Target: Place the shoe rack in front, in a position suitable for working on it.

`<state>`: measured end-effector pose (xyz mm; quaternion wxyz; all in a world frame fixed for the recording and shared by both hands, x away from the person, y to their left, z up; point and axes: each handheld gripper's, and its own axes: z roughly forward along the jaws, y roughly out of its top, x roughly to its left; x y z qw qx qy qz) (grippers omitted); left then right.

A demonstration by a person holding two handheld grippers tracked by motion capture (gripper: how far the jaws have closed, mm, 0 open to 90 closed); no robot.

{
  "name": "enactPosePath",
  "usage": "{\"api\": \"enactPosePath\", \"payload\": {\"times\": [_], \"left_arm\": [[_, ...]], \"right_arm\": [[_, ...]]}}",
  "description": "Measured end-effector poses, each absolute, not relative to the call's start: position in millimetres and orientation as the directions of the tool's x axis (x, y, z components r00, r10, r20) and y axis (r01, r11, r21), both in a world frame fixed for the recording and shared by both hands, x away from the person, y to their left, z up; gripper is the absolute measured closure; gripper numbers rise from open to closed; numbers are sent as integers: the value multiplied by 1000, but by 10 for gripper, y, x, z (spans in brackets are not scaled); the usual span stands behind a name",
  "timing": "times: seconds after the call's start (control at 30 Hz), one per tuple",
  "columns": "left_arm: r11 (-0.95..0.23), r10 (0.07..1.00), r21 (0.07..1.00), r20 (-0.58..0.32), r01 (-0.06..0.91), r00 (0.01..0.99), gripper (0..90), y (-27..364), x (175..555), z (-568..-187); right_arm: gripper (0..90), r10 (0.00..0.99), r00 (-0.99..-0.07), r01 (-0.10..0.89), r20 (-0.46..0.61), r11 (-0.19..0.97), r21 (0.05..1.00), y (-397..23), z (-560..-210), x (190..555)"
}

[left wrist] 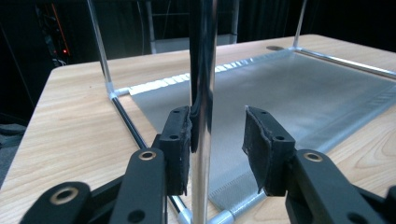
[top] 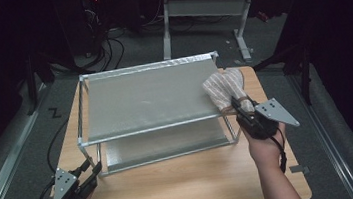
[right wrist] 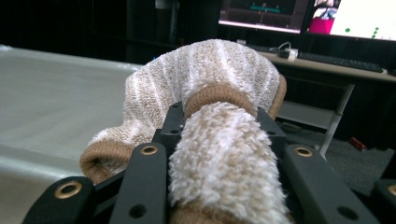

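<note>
High view is showing us at the wooden table [top: 184, 184], where we are holding a fluffy striped sock [top: 225, 90] at the near right corner of the mesh drying rack [top: 149, 100]. The sock is lying draped over that corner of the top shelf, with the right gripper [top: 242, 108] clamped on its near end; in the right gripper view the pile [right wrist: 224, 154] is bulging up between the jaws. We are judging it light, soft and limp, so it is likely sagging wherever we are not supporting it. The brown ribbed cuff [right wrist: 219, 95] looks like the firmest place to pinch, since the loose pile may be slipping under the pads. Our left gripper [top: 93, 169] is standing with its jaws apart around the rack's front left post [left wrist: 203, 116], one pad beside it, the other clear.
</note>
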<state>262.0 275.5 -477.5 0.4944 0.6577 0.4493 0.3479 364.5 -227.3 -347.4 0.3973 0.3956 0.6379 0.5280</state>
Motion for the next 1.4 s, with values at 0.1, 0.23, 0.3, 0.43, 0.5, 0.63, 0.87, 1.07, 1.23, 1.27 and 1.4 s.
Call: {"api": "enactPosePath", "payload": {"times": [0.1, 0.23, 0.3, 0.43, 0.5, 0.63, 0.87, 1.07, 1.23, 1.27, 1.4], "left_arm": [[-121, 936, 959, 25, 255, 351, 604, 2750, 2643, -4800], [-120, 937, 959, 24, 258, 348, 603, 2756, 2650, -4811], [-130, 939, 958, 35, 256, 343, 621, 2759, 2654, -4811], [-131, 951, 957, 49, 257, 304, 763, 2778, 2656, -4795], [-126, 954, 957, 45, 260, 298, 796, 2775, 2657, -4788], [-117, 954, 957, 35, 264, 297, 800, 2776, 2669, -4788], [-116, 957, 957, 37, 265, 288, 800, 2761, 2692, -4788], [-110, 958, 958, 32, 263, 284, 800, 2764, 2714, -4793], [-108, 959, 960, 32, 260, 280, 799, 2767, 2722, -4799], [-108, 959, 960, 32, 259, 282, 799, 2776, 2722, -4801], [-114, 958, 960, 37, 256, 286, 797, 2784, 2723, -4808]], "right_arm": [[642, 928, -358, 61, -99, 129, 990, -2354, -3500, 3508], [635, 939, -329, 47, -104, 127, 991, -2477, -3608, 3305], [634, 948, -300, 40, -104, 121, 992, -2547, -3654, 3200], [636, 964, -260, 28, -65, 75, 997, -2701, -3664, 3009], [638, 967, -247, 15, -68, 74, 997, -2761, -3648, 2906], [640, 968, -234, 27, -90, 99, 995, -2815, -3694, 2727], [645, 965, -246, 125, -87, 120, 985, -2840, -4004, 2748], [645, 959, -263, 160, -110, 156, 975, -2731, -4099, 2979], [643, 956, -272, 182, -110, 164, 970, -2635, -4102, 3194], [642, 955, -275, 187, -113, 168, 968, -2618, -4109, 3221], [639, 954, -280, 192, -111, 169, 967, -2588, -4145, 3232]]}}
